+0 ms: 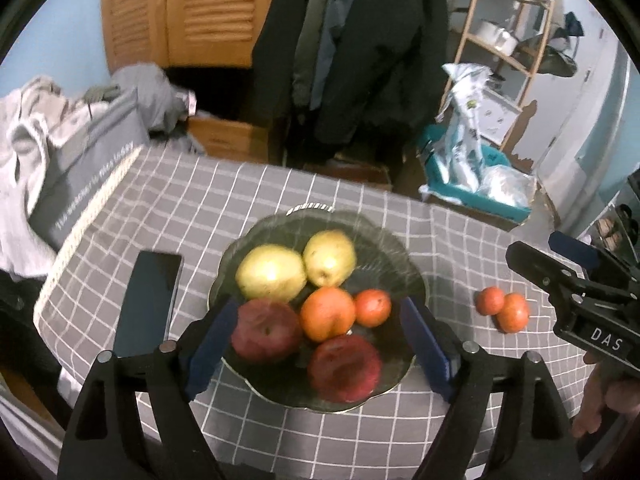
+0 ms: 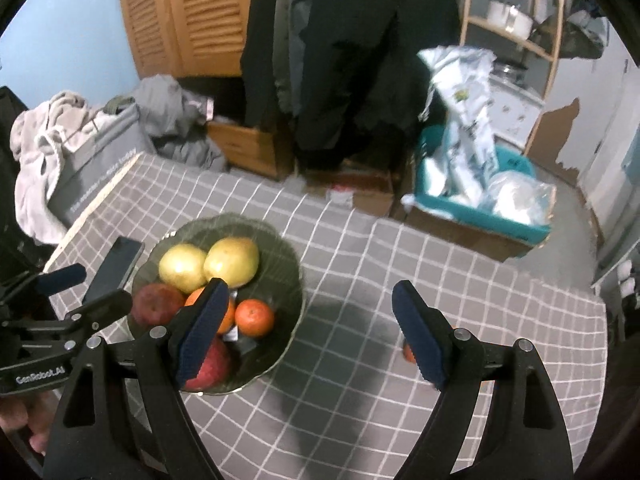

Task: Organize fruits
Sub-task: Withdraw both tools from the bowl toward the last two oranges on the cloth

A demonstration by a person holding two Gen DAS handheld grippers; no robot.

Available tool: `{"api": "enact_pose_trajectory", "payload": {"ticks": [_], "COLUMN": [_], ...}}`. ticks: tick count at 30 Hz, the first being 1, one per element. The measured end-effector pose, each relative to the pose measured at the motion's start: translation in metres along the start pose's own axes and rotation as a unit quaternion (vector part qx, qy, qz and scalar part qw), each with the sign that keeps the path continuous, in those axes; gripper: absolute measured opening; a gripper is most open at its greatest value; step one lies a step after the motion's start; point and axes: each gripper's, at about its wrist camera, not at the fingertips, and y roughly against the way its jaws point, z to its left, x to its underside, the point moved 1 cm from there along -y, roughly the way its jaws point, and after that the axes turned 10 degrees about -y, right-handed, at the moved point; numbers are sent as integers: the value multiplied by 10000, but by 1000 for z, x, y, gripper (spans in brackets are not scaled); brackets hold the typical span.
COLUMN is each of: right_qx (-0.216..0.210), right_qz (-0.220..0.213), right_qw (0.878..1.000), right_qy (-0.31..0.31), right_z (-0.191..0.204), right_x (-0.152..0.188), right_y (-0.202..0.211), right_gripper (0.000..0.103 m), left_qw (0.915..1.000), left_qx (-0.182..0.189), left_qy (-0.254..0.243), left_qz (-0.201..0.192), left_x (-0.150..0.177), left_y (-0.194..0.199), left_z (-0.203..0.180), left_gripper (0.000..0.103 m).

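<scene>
A dark glass bowl (image 1: 312, 210) stands on the grey checked tablecloth (image 1: 240, 200). It holds two yellow pears (image 1: 270, 272), two red apples (image 1: 266, 330), an orange (image 1: 328, 312) and a small tangerine (image 1: 372, 307). Two more tangerines (image 1: 502, 307) lie on the cloth to the bowl's right. My left gripper (image 1: 318, 346) hangs open above the bowl's near side, nothing pinched. My right gripper (image 2: 310, 326) is open over bare cloth right of the bowl (image 2: 280, 240). One tangerine (image 2: 408, 354) peeks from behind its right finger. Each gripper shows in the other's view: right gripper (image 1: 536, 246), left gripper (image 2: 98, 286).
A black phone (image 1: 148, 300) lies left of the bowl. A grey box (image 1: 92, 176) with clothes piled on it sits at the table's far left corner. Beyond the far edge are hanging coats (image 1: 360, 40), a teal basket (image 2: 480, 216) and a wooden shelf (image 1: 512, 40).
</scene>
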Motion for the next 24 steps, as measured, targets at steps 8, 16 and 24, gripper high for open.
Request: {"api": "enact_pose_trajectory", "payload": {"ticks": [8,16,24], "right_qx": [162,211,287], "right_qz": [-441,-803,-1118], "right_qw": [9989,9963,9927], "right_qy": [-35,-214,-360], "right_z": [-17,-39,-61], "right_x": [-6,-7,-7], "right_y": [36,70,101], "right_gripper": [84,84,84], "left_qw": [9989,9966,9937], "left_qx": [47,140,205], "left_qy": [-295,-514,-693], "left_qz": [-374,-626,-857], "left_x": [-14,-25,-34], "left_y": [26,45,62], "left_z": [-27,-51,-77], "left_gripper": [86,88,91]}}
